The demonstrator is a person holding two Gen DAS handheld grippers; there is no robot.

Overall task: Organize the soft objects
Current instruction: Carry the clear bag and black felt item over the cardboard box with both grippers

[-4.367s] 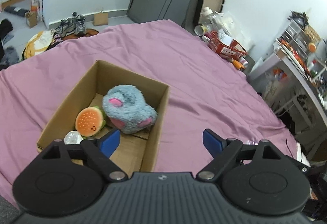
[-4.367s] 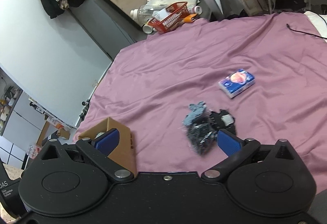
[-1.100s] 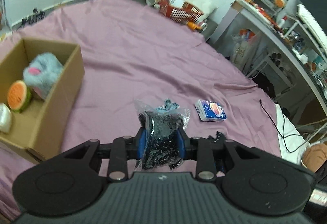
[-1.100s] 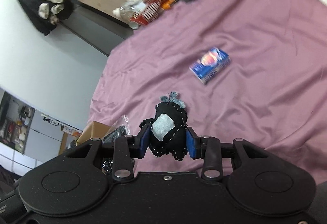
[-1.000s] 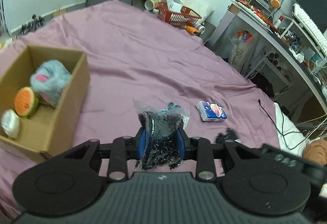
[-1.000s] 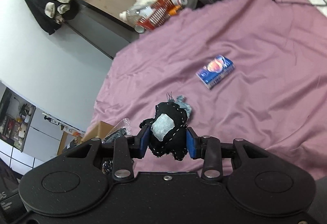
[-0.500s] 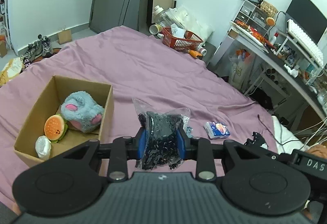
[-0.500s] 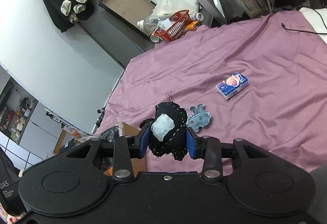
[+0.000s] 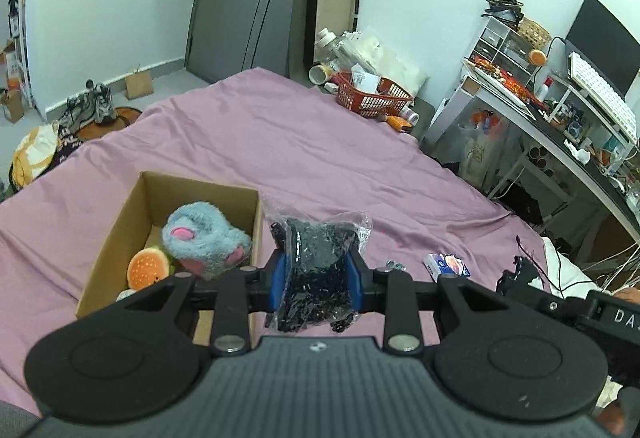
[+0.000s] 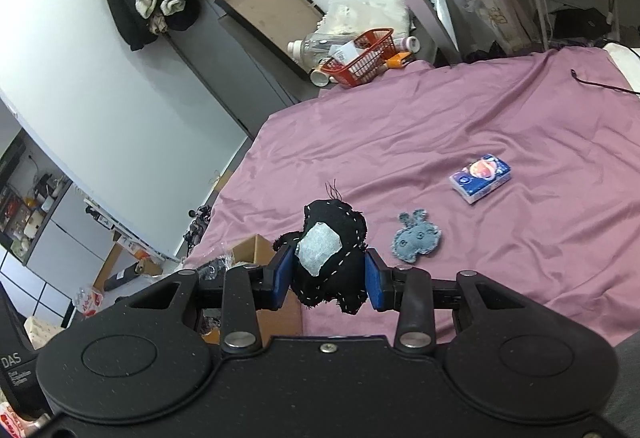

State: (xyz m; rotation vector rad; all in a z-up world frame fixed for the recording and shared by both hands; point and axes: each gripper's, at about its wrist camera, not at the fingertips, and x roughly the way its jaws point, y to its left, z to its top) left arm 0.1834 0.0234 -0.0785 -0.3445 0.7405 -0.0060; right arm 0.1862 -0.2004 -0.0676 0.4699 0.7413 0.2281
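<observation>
Left wrist view shows a cardboard box (image 9: pixel 120 234) on the purple bed sheet (image 9: pixel 320 158), and three soft things already sit inside it: a burger toy (image 9: pixel 147 269), a fluffy blue plush (image 9: pixel 204 238), and a small white thing at the near corner that is too hidden to name. Just right of the box, the left gripper (image 9: pixel 316 276) is squeezed tight on a clear bag of black bits (image 9: pixel 318 266), held up in the air. Farther right, a small tissue pack (image 9: pixel 447 265) lies on the sheet. In the right wrist view, the right gripper (image 10: pixel 327 274) is squeezed tight on a black stitched toy with a pale patch (image 10: pixel 330 258), also up off the bed. Beside it a flat blue bunny toy (image 10: pixel 416 237) lies on the sheet. So I think the job is about half done: two things are being carried and need dropping in the box, and the bunny and maybe the tissue pack are left to pick up.
</observation>
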